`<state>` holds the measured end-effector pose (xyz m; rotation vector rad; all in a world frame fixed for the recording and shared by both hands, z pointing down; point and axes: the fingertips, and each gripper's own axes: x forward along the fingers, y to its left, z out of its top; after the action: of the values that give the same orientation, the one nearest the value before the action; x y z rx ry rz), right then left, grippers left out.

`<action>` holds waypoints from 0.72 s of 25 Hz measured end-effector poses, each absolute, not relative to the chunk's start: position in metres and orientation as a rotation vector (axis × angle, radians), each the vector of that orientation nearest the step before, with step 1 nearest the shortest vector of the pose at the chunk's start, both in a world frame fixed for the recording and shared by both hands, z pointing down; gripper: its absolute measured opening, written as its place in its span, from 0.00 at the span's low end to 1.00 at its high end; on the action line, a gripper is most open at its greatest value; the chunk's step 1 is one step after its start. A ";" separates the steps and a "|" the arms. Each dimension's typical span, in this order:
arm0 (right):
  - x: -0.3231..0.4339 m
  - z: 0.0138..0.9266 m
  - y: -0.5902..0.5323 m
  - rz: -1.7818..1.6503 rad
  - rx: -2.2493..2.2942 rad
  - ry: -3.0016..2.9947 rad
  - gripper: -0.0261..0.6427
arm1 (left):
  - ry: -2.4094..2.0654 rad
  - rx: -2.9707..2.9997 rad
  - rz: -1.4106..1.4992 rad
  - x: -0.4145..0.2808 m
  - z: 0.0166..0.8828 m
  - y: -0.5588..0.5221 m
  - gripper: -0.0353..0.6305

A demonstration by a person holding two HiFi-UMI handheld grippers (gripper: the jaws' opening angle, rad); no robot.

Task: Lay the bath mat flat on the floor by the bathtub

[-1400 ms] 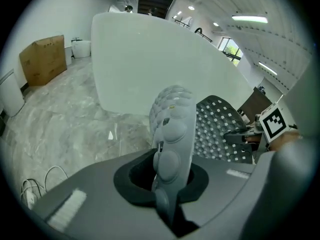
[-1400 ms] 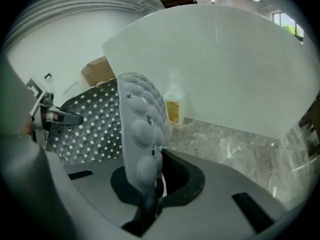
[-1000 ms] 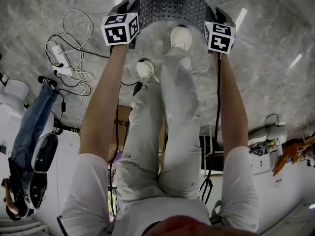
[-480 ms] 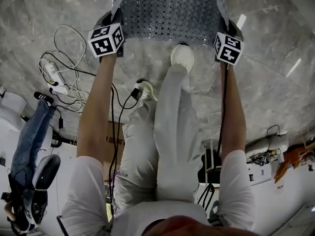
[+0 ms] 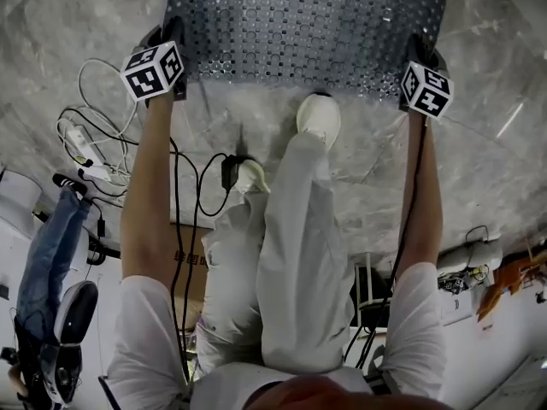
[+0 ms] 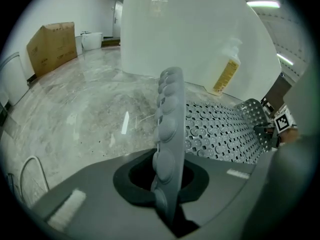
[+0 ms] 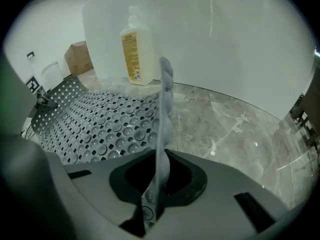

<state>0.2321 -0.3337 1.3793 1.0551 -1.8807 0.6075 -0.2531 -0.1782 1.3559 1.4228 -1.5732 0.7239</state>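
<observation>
The grey perforated bath mat (image 5: 308, 28) is stretched out wide over the marble floor at the top of the head view. My left gripper (image 5: 173, 43) is shut on its near left corner. The pinched edge (image 6: 168, 129) stands upright between the jaws in the left gripper view. My right gripper (image 5: 417, 56) holds the near right corner. Its jaws are opening, with the mat edge (image 7: 163, 119) still between them. The mat's studded sheet (image 7: 90, 129) lies close to the floor in front of the white bathtub (image 6: 190, 34).
A yellow-labelled pump bottle (image 7: 136, 51) stands on the floor against the tub, beyond the mat. White cables and a power strip (image 5: 90, 143) lie at the left. My white shoe (image 5: 318, 120) is just behind the mat. A cardboard box (image 6: 50, 46) stands far left.
Both grippers have moved forward and further apart. The mat has spread from a narrow hanging strip to a wide sheet low over the floor.
</observation>
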 end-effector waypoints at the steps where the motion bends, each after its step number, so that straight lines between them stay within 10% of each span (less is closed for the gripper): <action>1: 0.234 1.382 -0.335 0.609 1.039 -1.887 0.11 | -1.558 1.418 0.716 -0.255 1.359 -0.178 0.09; 18: 0.334 1.363 -0.339 0.725 1.199 -1.878 0.25 | -1.375 1.379 0.806 -0.332 1.369 -0.145 0.32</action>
<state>0.3337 -0.3393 1.3630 1.1991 -1.8783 0.7253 -0.3319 -0.1453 1.3694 1.3790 -1.3754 0.8062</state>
